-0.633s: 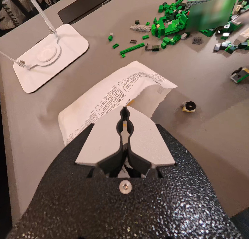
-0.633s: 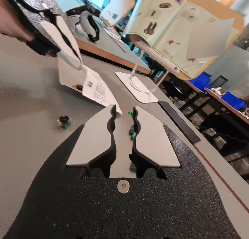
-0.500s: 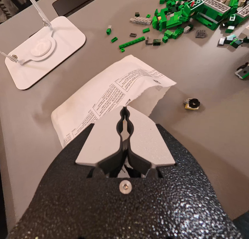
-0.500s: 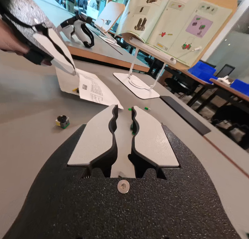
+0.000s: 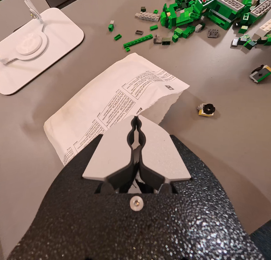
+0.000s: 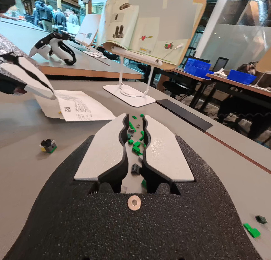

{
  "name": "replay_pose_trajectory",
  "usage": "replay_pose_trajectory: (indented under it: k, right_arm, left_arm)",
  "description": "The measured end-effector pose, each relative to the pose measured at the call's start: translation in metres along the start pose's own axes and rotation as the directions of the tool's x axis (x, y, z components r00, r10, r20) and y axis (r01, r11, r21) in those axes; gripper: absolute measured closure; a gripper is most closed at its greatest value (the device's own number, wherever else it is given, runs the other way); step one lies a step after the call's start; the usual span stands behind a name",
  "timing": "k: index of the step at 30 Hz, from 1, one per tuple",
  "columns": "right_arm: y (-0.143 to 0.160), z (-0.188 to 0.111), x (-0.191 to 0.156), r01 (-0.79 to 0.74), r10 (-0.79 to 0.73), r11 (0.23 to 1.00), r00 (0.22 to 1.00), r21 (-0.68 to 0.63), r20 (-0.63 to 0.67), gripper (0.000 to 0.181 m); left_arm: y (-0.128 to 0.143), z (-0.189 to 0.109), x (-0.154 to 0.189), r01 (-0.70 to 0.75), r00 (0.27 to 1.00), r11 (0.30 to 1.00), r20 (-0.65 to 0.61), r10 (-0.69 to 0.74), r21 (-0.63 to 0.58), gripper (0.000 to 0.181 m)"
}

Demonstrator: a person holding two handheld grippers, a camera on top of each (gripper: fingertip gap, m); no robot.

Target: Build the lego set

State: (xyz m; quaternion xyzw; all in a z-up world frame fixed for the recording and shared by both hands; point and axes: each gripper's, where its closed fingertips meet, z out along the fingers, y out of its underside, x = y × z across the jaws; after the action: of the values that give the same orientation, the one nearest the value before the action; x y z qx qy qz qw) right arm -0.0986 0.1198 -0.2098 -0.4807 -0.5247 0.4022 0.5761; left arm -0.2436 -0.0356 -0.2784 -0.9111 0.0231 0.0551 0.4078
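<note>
My left gripper (image 5: 136, 116) is shut on the torn edge of a white printed paper bag (image 5: 114, 94) and holds that edge off the grey table. In the right wrist view, the left gripper (image 6: 52, 97) pinches the bag (image 6: 82, 105), and a small yellow piece (image 6: 59, 112) sits at the bag's mouth. My right gripper (image 6: 135, 115) is open and empty above loose green bricks (image 6: 136, 146). A small black, yellow and grey assembly (image 5: 206, 109) stands alone on the table; it also shows in the right wrist view (image 6: 48, 146). A pile of green and grey bricks (image 5: 205, 8) lies at the far right.
A white book stand base (image 5: 29, 47) stands at the far left and carries an open instruction booklet (image 6: 146, 25). A black panel (image 6: 183, 113) is set into the table beyond it. Another small grey-green assembly (image 5: 260, 75) lies at the right. A spare gripper (image 6: 51, 49) rests on the neighbouring table. The tips of one gripper are about 25 centimeters away from the tips of the other.
My right gripper has moved over the scattered green bricks, and more of them now show between its fingers. My left gripper stays shut on the bag.
</note>
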Motion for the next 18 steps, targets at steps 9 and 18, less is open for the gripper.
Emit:
replay_pose_trajectory:
  k: [9,18]
  right_arm:
    - [-0.007,-0.013,0.025,-0.055,0.056,0.998,0.998,0.035,-0.038,0.166]
    - [0.036,-0.034,-0.072,0.088,0.135,0.939,0.795,-0.333,0.591,0.155]
  left_arm:
    - [0.001,0.001,0.005,-0.002,1.0,1.0,-0.025,0.002,-0.008,0.181]
    - [0.015,0.003,0.026,0.041,0.984,0.992,-0.166,-0.061,-0.121,0.169]
